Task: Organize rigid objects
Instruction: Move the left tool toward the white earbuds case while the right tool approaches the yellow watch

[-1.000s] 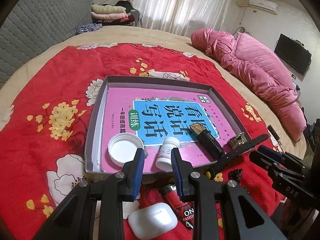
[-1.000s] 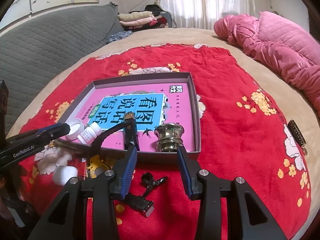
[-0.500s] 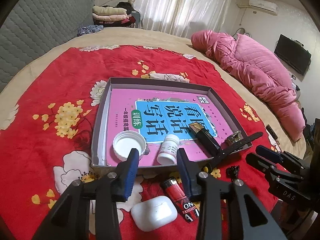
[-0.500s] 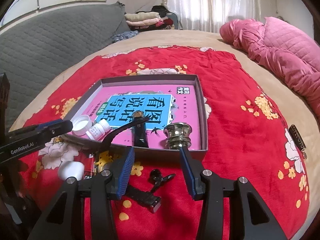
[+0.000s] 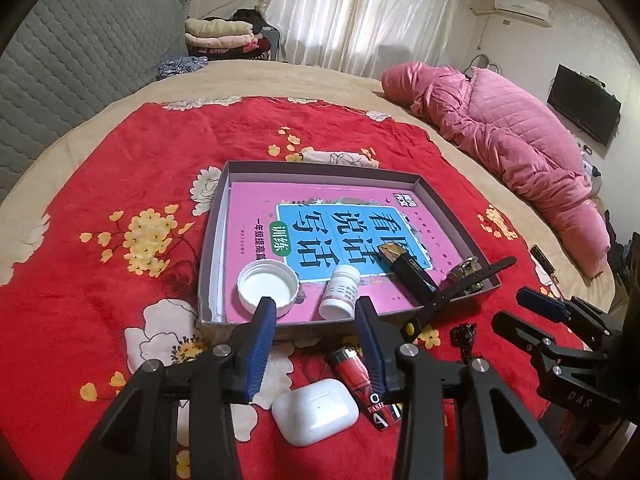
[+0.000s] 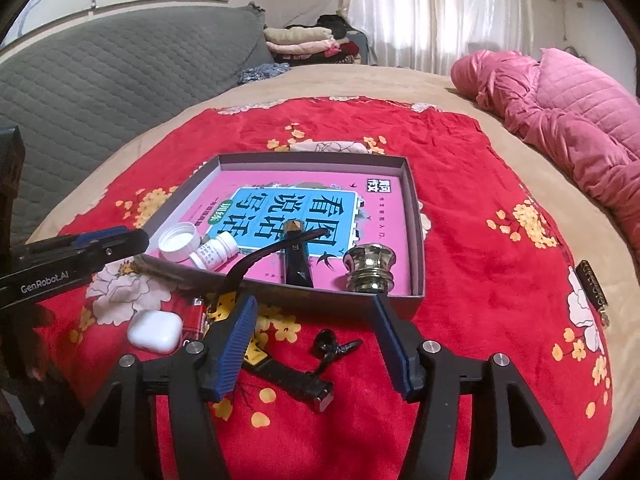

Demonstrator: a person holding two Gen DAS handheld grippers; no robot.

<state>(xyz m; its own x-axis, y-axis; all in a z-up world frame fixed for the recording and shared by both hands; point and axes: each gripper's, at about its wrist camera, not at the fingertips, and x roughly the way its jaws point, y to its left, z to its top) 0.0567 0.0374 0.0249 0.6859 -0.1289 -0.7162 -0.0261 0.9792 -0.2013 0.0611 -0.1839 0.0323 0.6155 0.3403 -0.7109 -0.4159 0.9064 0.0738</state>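
A grey tray (image 5: 320,169) on the red blanket holds a pink book, a white cap (image 5: 267,285), a white pill bottle (image 5: 339,292), a black lighter (image 5: 408,272) and a brass knob (image 6: 370,268). My left gripper (image 5: 314,307) hovers just short of the tray's near wall. Its jaws are opening, and the bottle lies free beyond the tips. My right gripper (image 6: 314,304) is over the blanket before the tray (image 6: 312,159). Its jaws are opening wide with nothing between them, and the knob stands apart past the right fingertip.
On the blanket near the tray lie a white earbud case (image 5: 316,410), a red lighter (image 5: 356,372), a black clip (image 6: 332,346) and a black strap (image 6: 298,380) that reaches over the tray's edge. A pink quilt (image 5: 520,148) lies at the right.
Both grippers have drawn back from the tray and spread their jaws wider. The pill bottle and the brass knob stay where they were in the tray.
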